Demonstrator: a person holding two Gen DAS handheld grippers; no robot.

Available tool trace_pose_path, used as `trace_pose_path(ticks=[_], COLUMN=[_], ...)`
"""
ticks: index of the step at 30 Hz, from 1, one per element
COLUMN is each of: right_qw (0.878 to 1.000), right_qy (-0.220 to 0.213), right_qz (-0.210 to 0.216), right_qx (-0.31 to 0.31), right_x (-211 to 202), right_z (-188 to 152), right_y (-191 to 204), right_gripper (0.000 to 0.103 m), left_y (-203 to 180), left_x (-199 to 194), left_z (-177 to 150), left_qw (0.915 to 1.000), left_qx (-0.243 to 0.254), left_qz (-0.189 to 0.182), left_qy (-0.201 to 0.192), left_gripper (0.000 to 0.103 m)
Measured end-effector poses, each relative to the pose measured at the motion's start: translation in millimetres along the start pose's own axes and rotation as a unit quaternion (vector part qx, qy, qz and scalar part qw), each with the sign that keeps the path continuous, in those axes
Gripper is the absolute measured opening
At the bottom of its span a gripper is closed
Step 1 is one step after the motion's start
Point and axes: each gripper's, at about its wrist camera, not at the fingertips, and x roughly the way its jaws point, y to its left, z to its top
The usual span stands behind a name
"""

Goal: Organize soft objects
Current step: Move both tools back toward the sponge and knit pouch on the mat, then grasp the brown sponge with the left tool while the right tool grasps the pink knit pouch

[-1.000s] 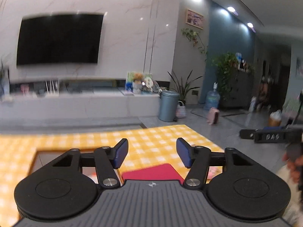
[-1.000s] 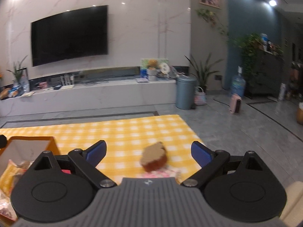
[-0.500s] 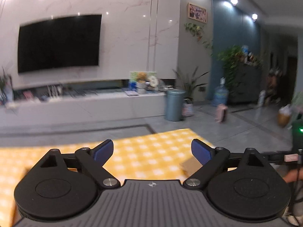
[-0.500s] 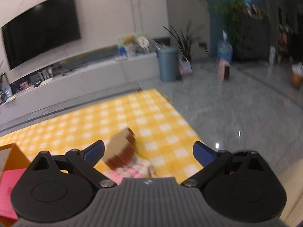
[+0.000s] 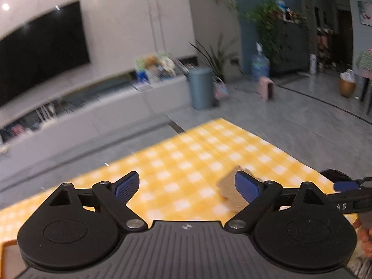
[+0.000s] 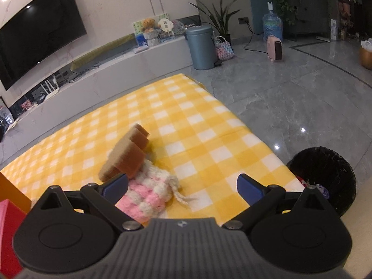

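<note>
Marble wall w/ TV (image 6: 39,30), grey tile floor (image 6: 290,88), blue bin (image 6: 201,47).

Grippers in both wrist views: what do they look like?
Identical left gripper and right gripper: matte black linkage arms with silver pivot screws, round black hubs, blue textured fingertip pads, ribbed grey body with a small round emblem. No cables show.
</note>
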Motion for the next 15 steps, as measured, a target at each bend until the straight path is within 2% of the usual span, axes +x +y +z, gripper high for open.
trace_pose_path(ticks=[3, 6, 11, 15], right_qw=[1.0, 1.0, 1.0, 0.999], right_qy=[0.017, 0.023, 0.023, 0.034], right_qz=[-0.011, -0.007, -0.014, -0.018], right_qx=[0.021, 0.014, 0.004, 0.014], right_x=[10, 14, 13, 17], right_z=[0, -1, -2, -4], right_y=[-7, -6, -3, -9], right_gripper=[0.098, 0.098, 0.098, 0.098], left_y=[-9, -16, -45, -58], left_x=[26, 49, 89, 125], left_z=[3, 4, 10, 12], left_qw=[0.9989, 0.9957, 0.9914, 0.982], left_qx=[-0.007, -0.013, -0.007, -0.029], left_qz=[-0.029, -0.058, -0.057, -0.075], left_qy=[0.036, 0.071, 0.118, 0.171], left_gripper=[0.103, 0.103, 0.103, 0.103])
